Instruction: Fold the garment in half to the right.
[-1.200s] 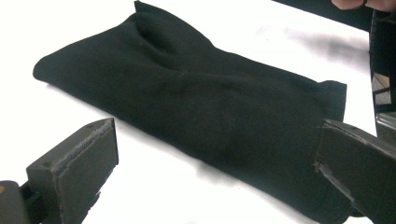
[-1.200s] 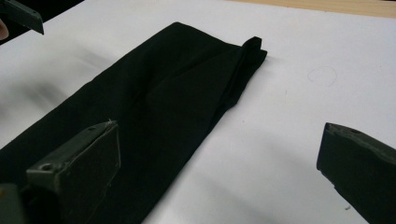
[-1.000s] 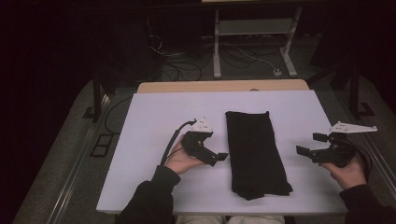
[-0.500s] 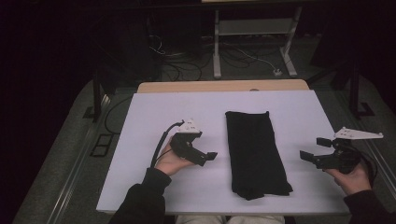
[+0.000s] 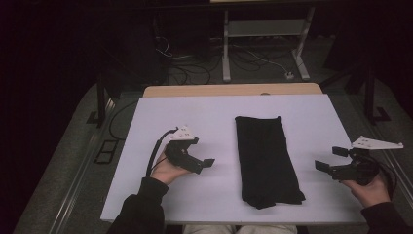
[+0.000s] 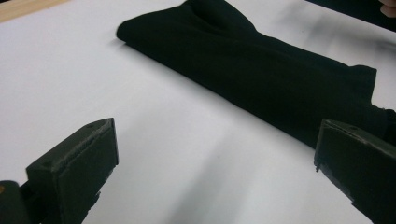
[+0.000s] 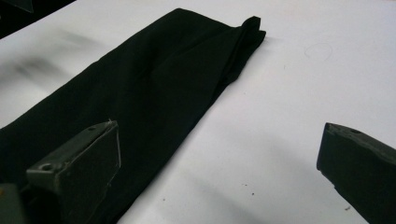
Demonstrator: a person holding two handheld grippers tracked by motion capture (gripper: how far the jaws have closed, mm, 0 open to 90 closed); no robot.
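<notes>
A folded black cloth (image 5: pixel 267 163) lies lengthwise mid-counter (image 5: pixel 195 117). The left gripper (image 5: pixel 207 163) rests left of the cloth, the right gripper (image 5: pixel 330 161) well right of it, both with jaws spread and empty. The fold looks finished; any further fold would mean reaching in for an end.

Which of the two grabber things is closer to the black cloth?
The left gripper. Just a narrow strip of white table lies between it and the black cloth; the right gripper sits farther off, by the table's edge.

Beyond the white table (image 5: pixel 160 117), a metal stand (image 5: pixel 263 44) and loose cables (image 5: pixel 195 68) occupy the dark floor.
</notes>
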